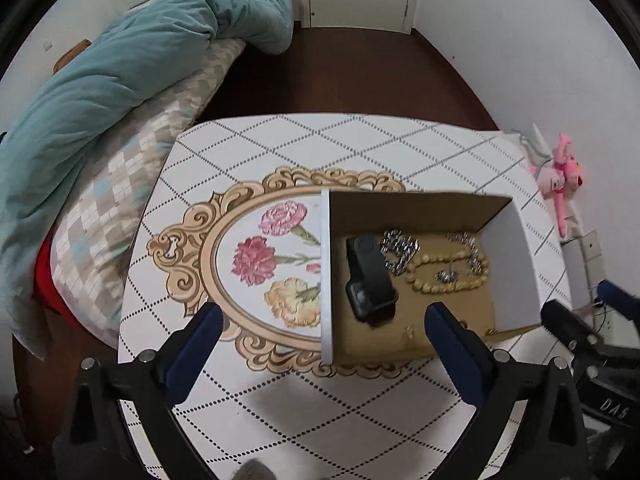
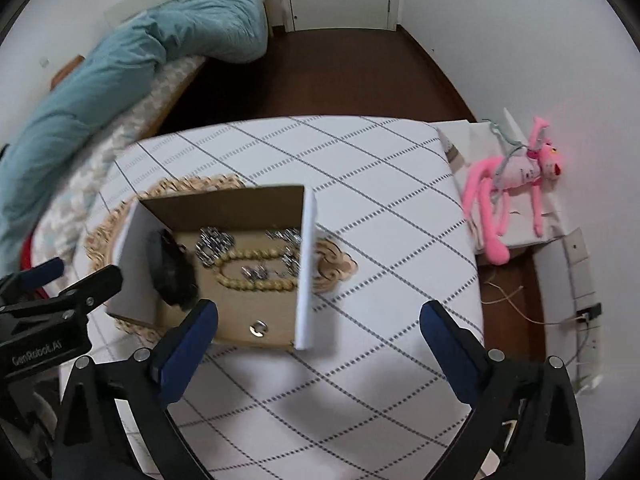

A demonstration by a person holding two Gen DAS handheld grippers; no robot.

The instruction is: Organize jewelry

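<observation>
Both tools, left tool (image 1: 322, 324) and right tool (image 2: 318, 322), are hanging released and empty over the shallow brown cardboard box (image 1: 416, 208) at frame centre, suggesting descending slowly, targeting one piece singly.

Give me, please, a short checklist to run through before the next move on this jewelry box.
1. Left gripper open, nothing between its fingers: ok.
2. Right gripper open and empty: ok.
3. Cardboard box open-topped on the table: ok.
4. Black watch, bead necklace and silver chain lie inside the box: ok.
5. Small ring near the front wall, easy to miss: ok.
6. Pieces untangled: cannot tell.
</observation>
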